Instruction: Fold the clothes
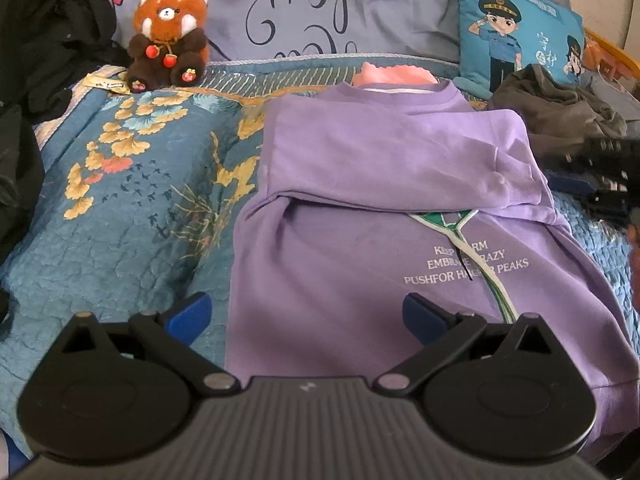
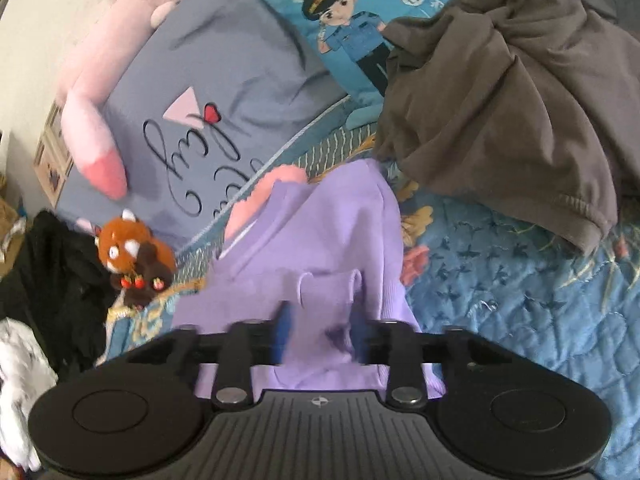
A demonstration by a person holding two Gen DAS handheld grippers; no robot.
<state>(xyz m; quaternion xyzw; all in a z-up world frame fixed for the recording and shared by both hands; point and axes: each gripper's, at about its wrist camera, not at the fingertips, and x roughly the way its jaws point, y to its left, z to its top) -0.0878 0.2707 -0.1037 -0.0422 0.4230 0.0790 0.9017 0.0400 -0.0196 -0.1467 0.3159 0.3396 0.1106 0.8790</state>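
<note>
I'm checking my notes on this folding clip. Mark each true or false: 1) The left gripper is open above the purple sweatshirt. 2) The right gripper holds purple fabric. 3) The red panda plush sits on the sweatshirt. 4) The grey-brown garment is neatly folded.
1) True: the left gripper is open over the purple sweatshirt.
2) True: the right gripper pinches purple fabric.
3) False: the red panda plush toy sits on the blue patterned quilt, apart from it.
4) False: the grey-brown garment lies crumpled.

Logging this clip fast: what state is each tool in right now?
Left tool: open, empty, over the purple sweatshirt.
Right tool: closed on the purple sweatshirt's fabric.
</note>
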